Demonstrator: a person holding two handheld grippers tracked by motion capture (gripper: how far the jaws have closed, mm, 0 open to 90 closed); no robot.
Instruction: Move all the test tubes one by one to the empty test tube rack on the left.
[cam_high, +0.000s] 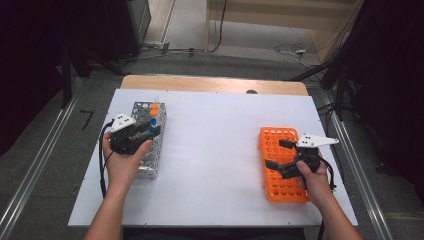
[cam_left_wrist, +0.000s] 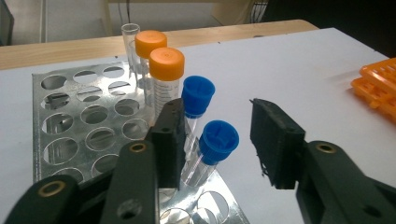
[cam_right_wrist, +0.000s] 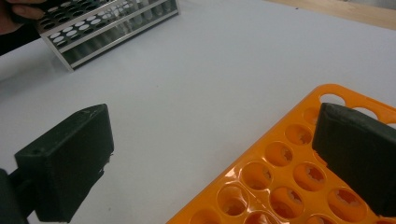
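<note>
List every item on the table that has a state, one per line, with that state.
Left gripper: open, jaws either side of a blue-capped tube.
Right gripper: open, holding nothing, over the orange rack.
Near blue-capped tube: capped, tilted in the metal rack.
Second blue-capped tube: capped.
Two orange-capped tubes: capped, upright.
Clear tube: uncapped, upright.
Metal rack: mostly empty holes.
Orange rack: visible holes empty.

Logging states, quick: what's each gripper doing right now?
Left gripper: open, nearest blue-capped tube between its fingers, not gripped.
Right gripper: open, empty, over the orange rack.
</note>
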